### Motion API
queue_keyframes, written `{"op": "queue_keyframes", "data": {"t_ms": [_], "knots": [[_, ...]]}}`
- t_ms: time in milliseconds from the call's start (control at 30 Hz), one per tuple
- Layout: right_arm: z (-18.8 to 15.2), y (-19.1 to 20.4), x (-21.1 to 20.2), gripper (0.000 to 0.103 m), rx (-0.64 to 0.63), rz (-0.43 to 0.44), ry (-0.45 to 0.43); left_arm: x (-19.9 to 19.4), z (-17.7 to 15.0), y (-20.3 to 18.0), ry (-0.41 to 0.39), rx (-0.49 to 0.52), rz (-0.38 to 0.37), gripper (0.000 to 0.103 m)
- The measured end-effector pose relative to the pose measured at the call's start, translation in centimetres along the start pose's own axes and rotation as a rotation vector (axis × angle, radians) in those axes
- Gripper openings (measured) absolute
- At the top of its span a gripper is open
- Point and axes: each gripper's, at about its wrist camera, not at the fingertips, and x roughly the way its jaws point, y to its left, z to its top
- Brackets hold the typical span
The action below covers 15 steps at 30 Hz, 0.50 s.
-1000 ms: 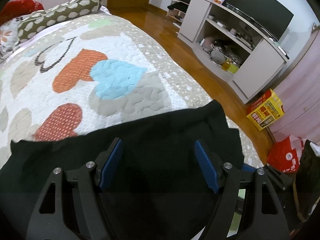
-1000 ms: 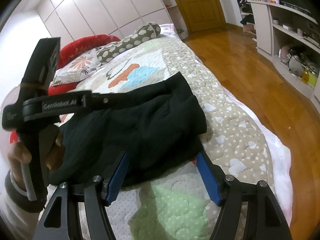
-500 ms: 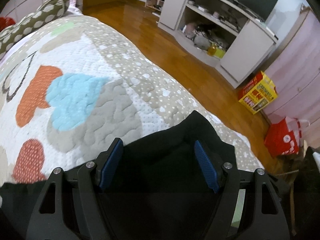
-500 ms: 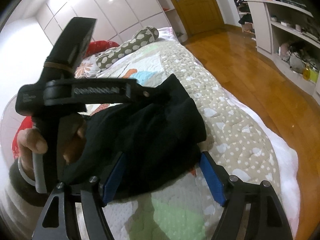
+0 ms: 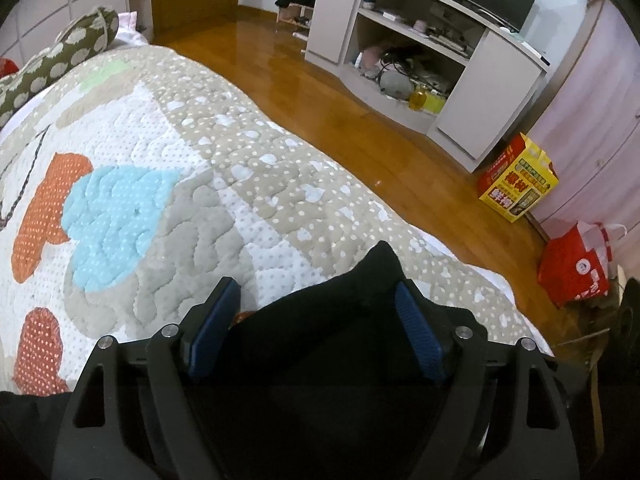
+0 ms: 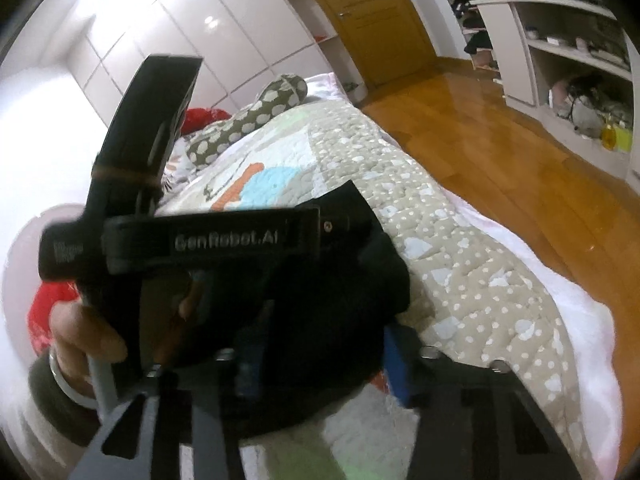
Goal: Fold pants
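Observation:
Black pants [image 5: 360, 320] lie bunched on the patchwork quilt [image 5: 168, 240], one corner pointing at the bed's right edge. My left gripper [image 5: 316, 332] stands wide over that corner, its jaws opening. The fabric lies between the blue pads [image 5: 416, 336] and is not pinched. In the right wrist view, my right gripper [image 6: 322, 364] is closing its jaws, and a thick fold of the pants [image 6: 360, 280] fills the gap between the pads. A hand [image 6: 80, 332] holds the left gripper [image 6: 344, 224] just ahead, over the same garment.
A spotted bolster [image 5: 60, 64] and red pillows [image 6: 200, 116] lie at the head of the bed. Wooden floor [image 5: 320, 92] runs along the bed's right edge. A white TV cabinet [image 5: 460, 60], a yellow and red box [image 5: 516, 184] and a red bag [image 5: 576, 268] stand beyond it.
My left gripper slid right along the pants to their corner. The right jaws narrowed onto the fold of pants. The left gripper looms closer in the right wrist view.

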Motion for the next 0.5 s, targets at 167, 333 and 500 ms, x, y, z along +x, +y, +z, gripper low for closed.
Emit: {"op": "queue_keyframes", "data": {"t_ms": [167,333,500], "knots": [[0.4,0.3,0.0,0.029,-0.004,0.032,0.007,-0.4,-0.2,-0.2,-0.019,0.002,-0.006,0.069],[1.0,1.1,-0.2,0.026,-0.002,0.060,-0.001,-1.3,-0.2,-0.3,-0.031,-0.017,-0.001,0.069],[1.7,3.0,-0.7,0.023,-0.056,0.074,-0.019,-3.3,-0.3,0.0,-0.060,-0.043,-0.003,0.069]]}}
